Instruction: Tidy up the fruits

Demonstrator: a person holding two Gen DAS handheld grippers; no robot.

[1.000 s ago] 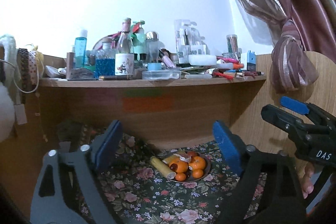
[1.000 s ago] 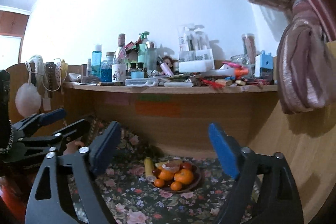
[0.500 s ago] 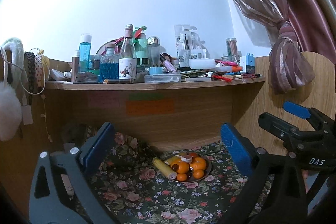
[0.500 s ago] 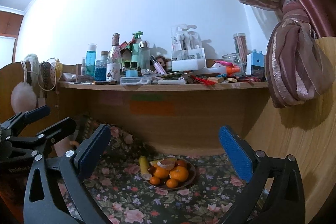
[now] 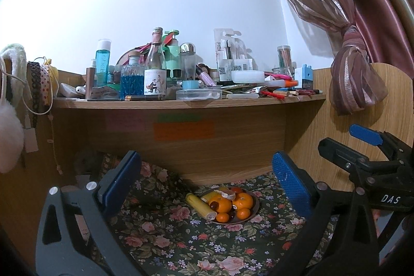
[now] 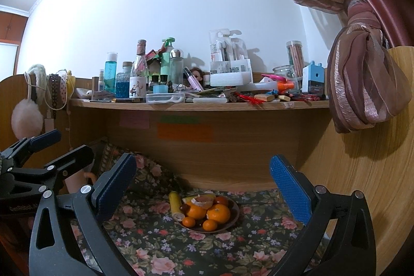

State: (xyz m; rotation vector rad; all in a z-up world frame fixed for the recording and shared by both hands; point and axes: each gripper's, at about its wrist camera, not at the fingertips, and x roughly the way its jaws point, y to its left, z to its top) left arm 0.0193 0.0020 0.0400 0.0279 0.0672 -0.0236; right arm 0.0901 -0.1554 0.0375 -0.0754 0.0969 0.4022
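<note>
Both blue-padded grippers, left [image 5: 205,179] and right [image 6: 203,176], hang wide open and empty above a round brown plate [image 6: 234,217] of oranges [image 6: 218,213] on floral cloth [image 6: 160,242].

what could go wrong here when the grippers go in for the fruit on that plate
The fruit is heaped on a small plate, so lifting one orange may send others rolling onto the floral cloth. The banana overhangs the plate rim and could tip off if nudged. Both the left gripper and right gripper are open and close together, so they may collide.
</note>
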